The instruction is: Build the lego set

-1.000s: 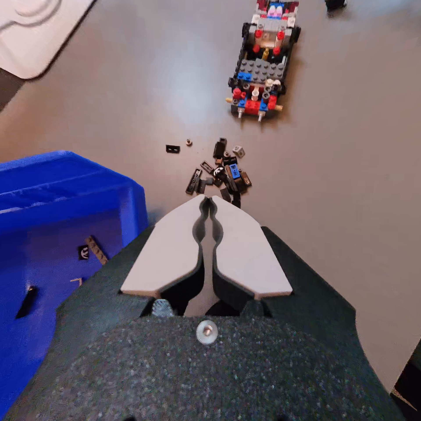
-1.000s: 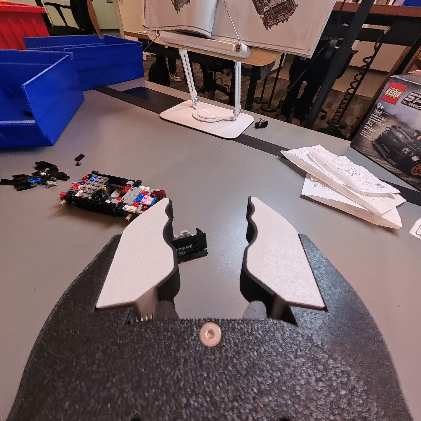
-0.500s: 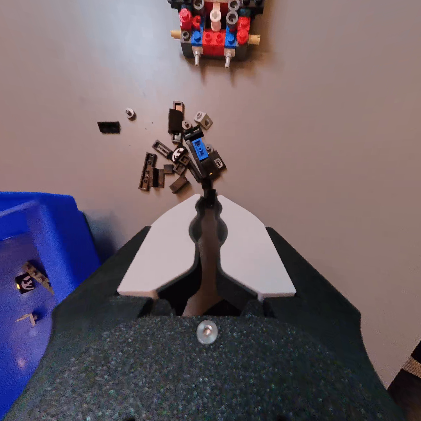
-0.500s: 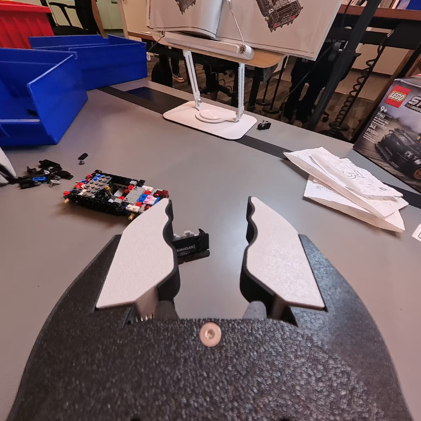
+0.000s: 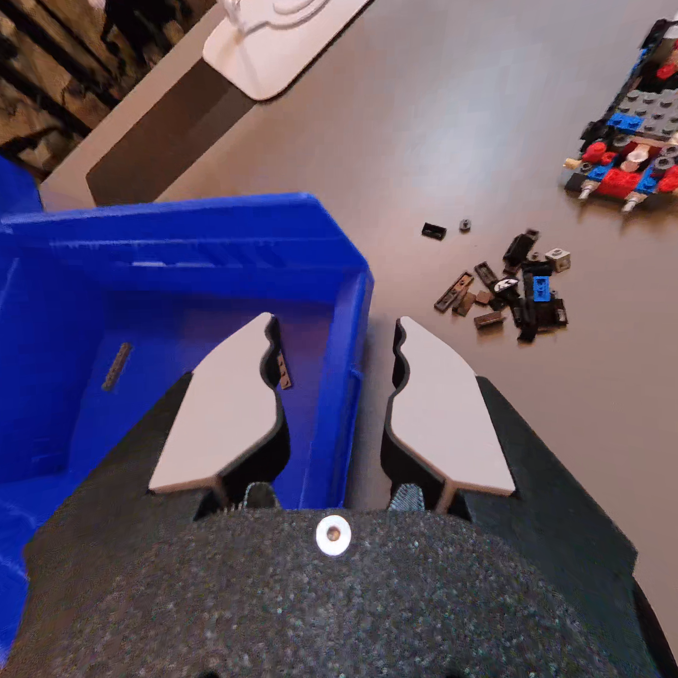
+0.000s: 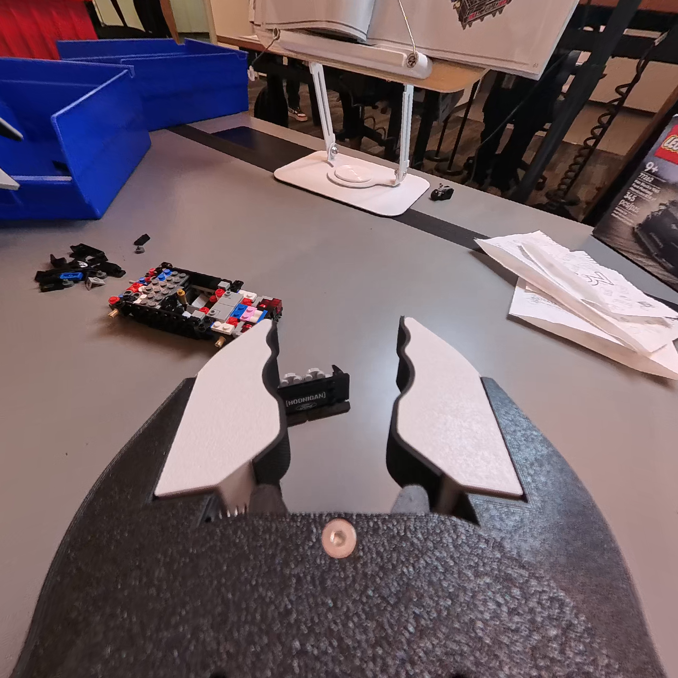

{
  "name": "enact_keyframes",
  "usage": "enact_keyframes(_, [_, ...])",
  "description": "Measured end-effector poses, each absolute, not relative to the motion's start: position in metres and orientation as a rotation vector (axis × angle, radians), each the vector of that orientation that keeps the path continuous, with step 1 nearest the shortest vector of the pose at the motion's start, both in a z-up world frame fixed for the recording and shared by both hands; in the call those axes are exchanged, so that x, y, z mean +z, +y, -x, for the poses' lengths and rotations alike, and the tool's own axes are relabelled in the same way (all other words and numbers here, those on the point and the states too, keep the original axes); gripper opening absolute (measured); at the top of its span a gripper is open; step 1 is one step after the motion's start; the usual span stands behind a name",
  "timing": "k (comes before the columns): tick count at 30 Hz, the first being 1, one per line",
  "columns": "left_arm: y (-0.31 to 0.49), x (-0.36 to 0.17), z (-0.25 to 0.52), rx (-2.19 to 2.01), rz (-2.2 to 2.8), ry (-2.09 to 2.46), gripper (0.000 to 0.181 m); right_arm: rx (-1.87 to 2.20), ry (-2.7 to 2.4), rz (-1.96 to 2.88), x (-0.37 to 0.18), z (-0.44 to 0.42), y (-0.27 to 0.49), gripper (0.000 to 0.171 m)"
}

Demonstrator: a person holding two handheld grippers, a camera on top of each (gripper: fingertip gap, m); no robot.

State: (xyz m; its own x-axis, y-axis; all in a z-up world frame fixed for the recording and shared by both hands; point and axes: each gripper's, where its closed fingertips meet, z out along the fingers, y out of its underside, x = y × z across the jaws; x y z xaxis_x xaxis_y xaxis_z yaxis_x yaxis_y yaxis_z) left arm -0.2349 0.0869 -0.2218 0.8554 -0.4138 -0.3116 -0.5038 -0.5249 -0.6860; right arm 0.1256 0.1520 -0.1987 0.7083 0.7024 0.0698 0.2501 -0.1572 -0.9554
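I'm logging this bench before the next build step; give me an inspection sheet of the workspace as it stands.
Surface: grey table, dark strip across its far side.
Job's things: part-built lego car; small black sub-assembly ahead of the right tool; pile of loose dark pieces; blue bin holding a few pieces.
Clutter: crumpled paper sheets; set box; one stray dark piece.
Grippers: left tool open over the bin's edge, empty; right tool open, empty.
Cables: coiled cord behind the table.
Surroundings: white stand holding an open booklet; more bins.
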Motion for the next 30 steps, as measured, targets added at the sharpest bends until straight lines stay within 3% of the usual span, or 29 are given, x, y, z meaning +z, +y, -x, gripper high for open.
enact_keyframes(2, [0.076, -0.220, 0.203, 0.011, 2.149, 0.806, 0.042, 0.479, -0.772, 1.720, -0.198, -0.124, 0.151, 0.062])
enact_keyframes(6, [0.051, -0.249, 0.154, -0.277, 2.238, 0.984, 0.046, 0.477, -0.786, 1.715, -0.200, -0.121, 0.150, 0.062])
enact_keyframes(12, [0.050, -0.285, 0.136, -0.327, 2.359, 0.997, 0.048, 0.472, -0.791, 1.712, -0.199, -0.121, 0.149, 0.062])
enact_keyframes(17, [0.050, -0.286, 0.126, -0.351, 2.351, 1.016, 0.025, 0.471, -0.782, 1.705, -0.196, -0.123, 0.149, 0.062])
enact_keyframes(18, [0.049, -0.286, 0.126, -0.357, 2.349, 1.028, 0.014, 0.471, -0.781, 1.704, -0.196, -0.124, 0.149, 0.062])
enact_keyframes(20, [0.048, -0.286, 0.125, -0.347, 2.335, 1.046, 0.012, 0.470, -0.782, 1.700, -0.195, -0.124, 0.149, 0.062])
enact_keyframes(26, [0.046, -0.277, 0.121, -0.331, 2.248, 1.109, 0.012, 0.471, -0.780, 1.692, -0.192, -0.124, 0.148, 0.062])
enact_keyframes(30, [0.065, -0.220, 0.147, -0.219, 2.093, 0.919, 0.012, 0.470, -0.769, 1.691, -0.191, -0.126, 0.149, 0.062])
